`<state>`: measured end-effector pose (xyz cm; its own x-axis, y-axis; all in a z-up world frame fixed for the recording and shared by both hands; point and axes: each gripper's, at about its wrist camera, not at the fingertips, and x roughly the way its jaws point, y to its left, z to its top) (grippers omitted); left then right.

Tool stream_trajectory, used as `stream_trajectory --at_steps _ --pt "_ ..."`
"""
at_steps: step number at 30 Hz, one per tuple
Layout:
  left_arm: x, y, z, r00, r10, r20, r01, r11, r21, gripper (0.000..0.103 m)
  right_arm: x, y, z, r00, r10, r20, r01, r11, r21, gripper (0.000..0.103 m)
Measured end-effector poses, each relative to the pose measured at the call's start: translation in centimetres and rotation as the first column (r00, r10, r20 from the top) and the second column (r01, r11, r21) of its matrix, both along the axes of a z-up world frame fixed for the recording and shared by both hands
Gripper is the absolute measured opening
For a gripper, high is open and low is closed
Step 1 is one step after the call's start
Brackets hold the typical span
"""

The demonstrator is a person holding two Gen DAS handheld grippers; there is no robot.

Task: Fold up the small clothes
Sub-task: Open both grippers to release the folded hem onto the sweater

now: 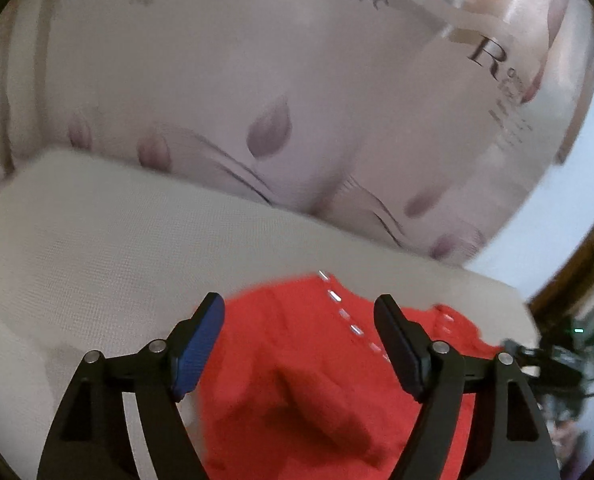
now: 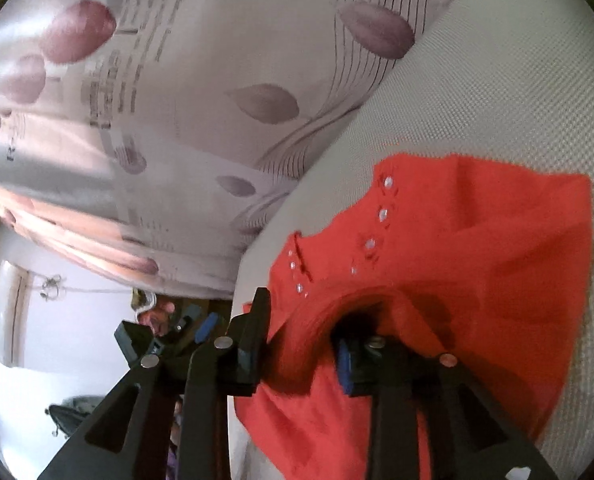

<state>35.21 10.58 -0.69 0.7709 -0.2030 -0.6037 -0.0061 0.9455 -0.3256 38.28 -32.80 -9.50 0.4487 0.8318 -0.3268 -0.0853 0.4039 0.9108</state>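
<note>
Behind the pale woven work surface (image 1: pixel 97 232) hangs a glossy curtain (image 1: pixel 257 80) printed with mauve leaves and lettering, and a white wall shows at the far right of the left wrist view. On the surface lies the small red garment (image 2: pixel 477 248), a top with a row of shiny studs (image 2: pixel 383 214), rumpled and bunched rather than flat. Folding looks barely begun: no clean crease or squared edge shows, the cloth is heaped toward the near side, and the smoothing and the folds themselves appear to be left to do. The left gripper (image 1: pixel 299 312) is held low over the near part of the garment, angled forward and slightly down, its jaws wide apart with red cloth visible between them and nothing pinched. The right gripper (image 2: pixel 301 320) is tilted steeply, so the surface runs diagonally through its view; its fingers straddle a raised fold of the red cloth, which bulges up in a dark hollow between them. The fingers stand apart, and whether they actually press on the fabric I cannot tell.
</note>
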Motion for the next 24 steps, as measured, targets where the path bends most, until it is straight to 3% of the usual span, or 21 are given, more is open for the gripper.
stream_trajectory --at_steps 4,8,11,13,15,17,20,23,24 --pt "-0.1 0.2 0.4 0.999 0.025 0.029 -0.028 0.992 0.120 0.077 0.9 -0.9 -0.4 0.996 -0.089 -0.013 0.089 0.994 0.057 0.037" --pt "-2.4 -0.1 0.0 0.993 -0.098 -0.063 0.107 0.978 0.177 0.077 0.2 -2.7 -0.3 0.989 -0.149 -0.018 0.150 0.982 0.115 0.040" --pt "-5.0 -0.9 -0.1 0.968 -0.231 -0.094 0.241 0.964 0.110 0.077 -1.7 -3.5 0.7 0.989 -0.142 0.038 0.137 0.983 0.120 0.043" --pt "-5.9 -2.5 -0.5 0.933 -0.339 -0.122 0.347 0.936 0.051 0.077 -3.4 -3.6 1.2 0.990 -0.126 0.068 0.116 0.985 0.130 0.046" --pt "-5.9 -4.4 -0.7 0.917 -0.377 -0.132 0.389 0.918 0.079 0.077 -4.7 -3.2 1.5 0.992 -0.101 0.078 0.090 0.988 0.128 0.048" --pt "-5.1 -6.0 -1.0 0.917 -0.374 -0.139 0.393 0.908 0.147 0.077 -6.1 -2.4 2.1 0.992 -0.062 0.110 0.053 0.995 0.082 0.048" --pt "-3.4 -6.5 -2.2 0.932 -0.335 -0.139 0.359 0.905 0.228 0.077 -8.6 -1.5 3.6 0.983 -0.027 0.181 0.040 0.997 -0.071 0.048" --pt "-1.2 -5.1 -5.4 0.941 -0.241 -0.239 0.307 0.904 0.298 0.077 -10.7 -2.6 4.2 0.979 -0.045 0.201 0.085 0.976 -0.199 0.049" --pt "-1.3 -4.5 -5.8 0.941 -0.228 -0.251 0.297 0.911 0.285 0.077 -11.2 -3.2 4.2 0.978 -0.054 0.199 0.102 0.966 -0.238 0.049"
